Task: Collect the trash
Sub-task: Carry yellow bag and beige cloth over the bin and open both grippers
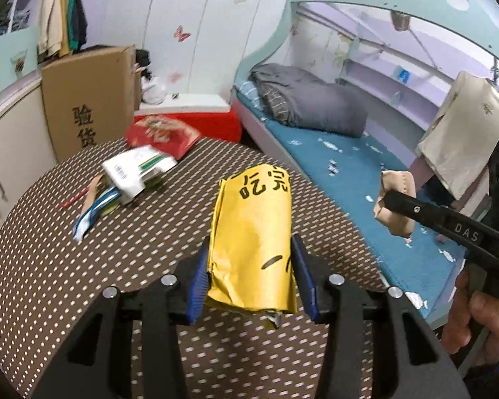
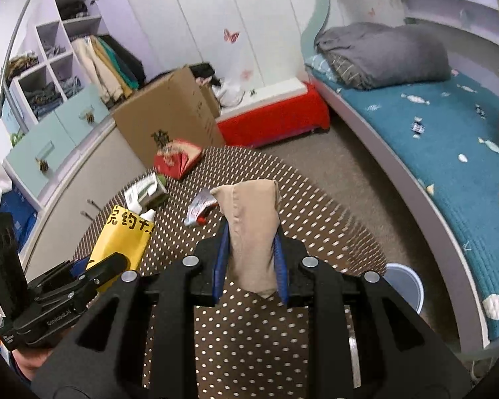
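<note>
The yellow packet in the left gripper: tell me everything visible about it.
The yellow packet is a crumpled, glossy, foil-like wrapper printed with black Chinese characters. Its near end is torn, showing a silvery inner lining. It is held clear above the polka-dot table, clamped at its sides between the blue-padded jaws of the left gripper, its long axis pointing away from the camera. Nothing else touches it.
</note>
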### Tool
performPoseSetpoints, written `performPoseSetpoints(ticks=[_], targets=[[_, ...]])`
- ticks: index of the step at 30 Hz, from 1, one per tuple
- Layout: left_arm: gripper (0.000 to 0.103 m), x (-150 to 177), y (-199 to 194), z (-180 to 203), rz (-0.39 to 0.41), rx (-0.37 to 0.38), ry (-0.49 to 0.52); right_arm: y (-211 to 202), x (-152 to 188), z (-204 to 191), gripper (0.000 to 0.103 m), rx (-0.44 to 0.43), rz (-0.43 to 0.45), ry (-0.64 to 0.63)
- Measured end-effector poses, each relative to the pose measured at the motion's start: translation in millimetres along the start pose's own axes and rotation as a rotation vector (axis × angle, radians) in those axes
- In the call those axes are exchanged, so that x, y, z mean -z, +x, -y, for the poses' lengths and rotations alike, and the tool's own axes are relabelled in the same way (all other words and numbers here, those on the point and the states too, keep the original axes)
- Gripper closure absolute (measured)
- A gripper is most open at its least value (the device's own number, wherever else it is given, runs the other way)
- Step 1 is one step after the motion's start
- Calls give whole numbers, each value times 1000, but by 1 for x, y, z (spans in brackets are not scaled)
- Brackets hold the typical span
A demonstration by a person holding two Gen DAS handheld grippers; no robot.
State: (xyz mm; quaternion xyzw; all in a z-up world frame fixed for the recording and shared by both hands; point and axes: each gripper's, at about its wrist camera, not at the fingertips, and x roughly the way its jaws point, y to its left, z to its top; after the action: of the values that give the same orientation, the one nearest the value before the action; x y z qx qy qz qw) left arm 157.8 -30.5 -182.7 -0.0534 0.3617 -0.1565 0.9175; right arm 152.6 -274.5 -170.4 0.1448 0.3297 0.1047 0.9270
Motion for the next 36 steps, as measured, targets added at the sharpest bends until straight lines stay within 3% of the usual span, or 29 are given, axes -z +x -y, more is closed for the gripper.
performPoseSetpoints(ticks=[15,24,36], targets=[[58,-28,13,95,27,166,95,-70,-9,91,78,188,170,174],[58,-30,48,153,-29,261,136,-71,0,152,78,270,156,268],[58,-16,123,214,-175,301,170,-33,27,226,78,336,35,395]])
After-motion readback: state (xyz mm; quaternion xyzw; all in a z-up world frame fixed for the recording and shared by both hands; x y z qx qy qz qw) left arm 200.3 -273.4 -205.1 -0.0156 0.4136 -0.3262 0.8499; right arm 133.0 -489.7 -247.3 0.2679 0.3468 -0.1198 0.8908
